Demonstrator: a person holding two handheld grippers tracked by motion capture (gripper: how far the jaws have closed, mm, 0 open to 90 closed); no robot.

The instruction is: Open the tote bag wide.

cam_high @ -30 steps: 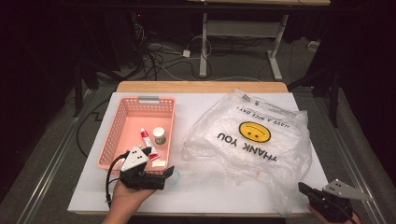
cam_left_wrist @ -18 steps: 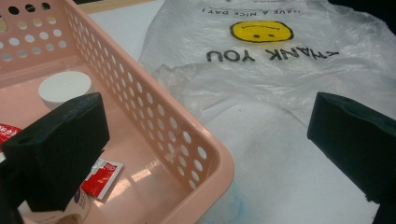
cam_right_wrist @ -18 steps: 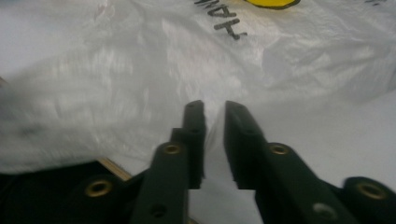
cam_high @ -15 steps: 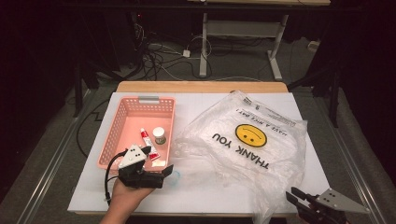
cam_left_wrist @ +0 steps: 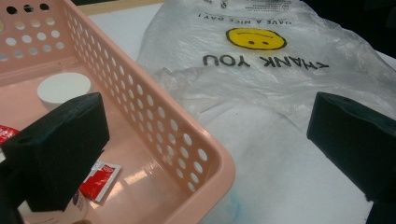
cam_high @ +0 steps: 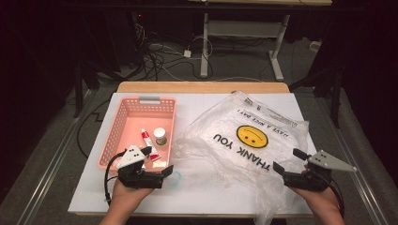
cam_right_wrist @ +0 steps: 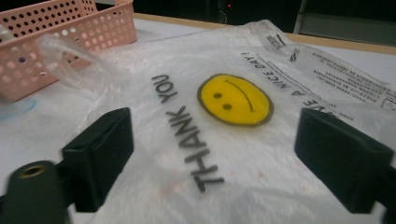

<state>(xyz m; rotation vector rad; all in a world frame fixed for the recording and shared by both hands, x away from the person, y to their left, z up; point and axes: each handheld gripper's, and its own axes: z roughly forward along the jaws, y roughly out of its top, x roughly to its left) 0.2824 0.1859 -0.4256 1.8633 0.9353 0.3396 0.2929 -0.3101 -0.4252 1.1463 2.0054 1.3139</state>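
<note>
- The right gripper (cam_high: 287, 161) sits at the near right edge of the white table (cam_high: 197, 197), jaws spread wide with nothing between them. They've just been opening.
- In the right gripper view those two black jaws frame the clear plastic bag (cam_right_wrist: 224, 140), which lies just ahead of and under the tips. The pads aren't pressing on it.
- The bag is crumpled flat on the table, with a yellow smiley face (cam_right_wrist: 235, 99) and "THANK YOU" printed on it, upside down from the person's side. Smiley sits straight ahead of the right gripper's jaws, a bit farther out.
- The left gripper (cam_high: 159, 161) is near the front corner of the pink basket (cam_high: 136, 105), jaws open and empty too.
- From the left gripper view, one jaw hangs over the inside of the basket and the other over the table beside the bag's edge, so the basket's corner wall is between them. Can't tell if anything touches.
- Inside the basket, just beyond the left gripper: a small white-capped jar (cam_high: 160, 136), a red and white tube (cam_high: 148, 140), and a little red and white sachet (cam_left_wrist: 99, 181) close by the jaw.
- The bag spreads across the space between the two grippers, its left edge near the basket and its right part just in front of the right gripper.
- The hand holding each gripper comes in from the near edge.
</note>
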